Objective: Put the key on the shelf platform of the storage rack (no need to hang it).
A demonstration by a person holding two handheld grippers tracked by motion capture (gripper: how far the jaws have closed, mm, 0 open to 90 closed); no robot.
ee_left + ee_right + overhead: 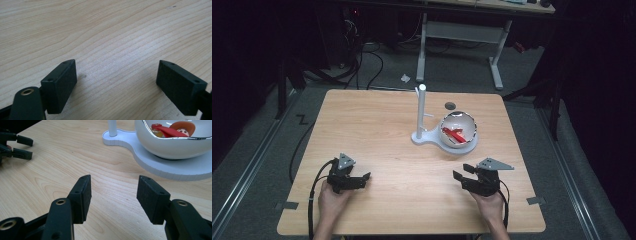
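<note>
No legible text, label, brand, number or sign appears in any of the three views. The tabletop (377, 135) shows plain wood grain with no printing. A black zigzag mark (302, 119) on the floor beside the tabletop's left edge resembles the letter "Z"; it cannot be confirmed as a character.
</note>
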